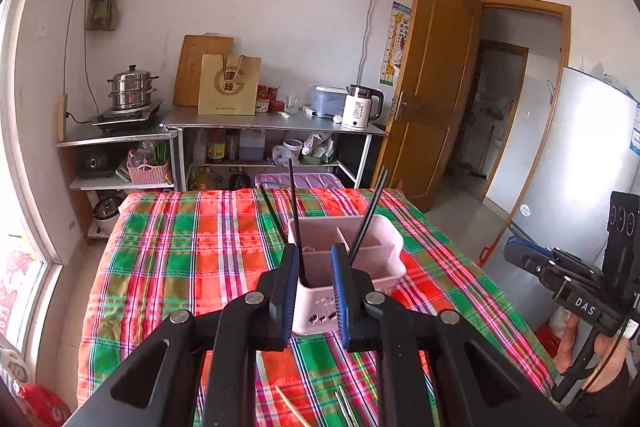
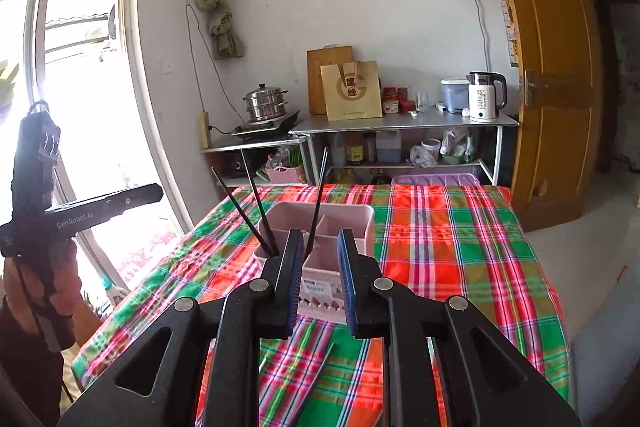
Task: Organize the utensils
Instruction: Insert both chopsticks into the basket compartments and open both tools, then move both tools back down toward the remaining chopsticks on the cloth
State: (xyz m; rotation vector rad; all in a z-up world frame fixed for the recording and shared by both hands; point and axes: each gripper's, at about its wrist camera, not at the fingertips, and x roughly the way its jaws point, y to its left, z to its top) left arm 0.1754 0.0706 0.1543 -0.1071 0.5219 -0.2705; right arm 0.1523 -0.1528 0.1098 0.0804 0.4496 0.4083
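Note:
A pink utensil holder (image 1: 352, 259) with several compartments stands on the plaid tablecloth (image 1: 200, 267). Black chopsticks (image 1: 295, 211) stand in it, leaning outward. My left gripper (image 1: 315, 259) is open and empty, held just before the holder. In the right wrist view the holder (image 2: 324, 227) holds the same black chopsticks (image 2: 260, 215). My right gripper (image 2: 319, 247) is open and empty, just before the holder. Loose chopsticks lie on the cloth below the left gripper (image 1: 292, 407) and below the right gripper (image 2: 316, 375).
A metal shelf (image 1: 276, 125) with a kettle (image 1: 360, 107), a steamer pot (image 1: 132, 89) and a paper bag (image 1: 230, 85) stands behind the table. A wooden door (image 1: 436, 79) is at right, a fridge (image 1: 572, 155) farther right. The other gripper shows at the right edge (image 1: 580, 291).

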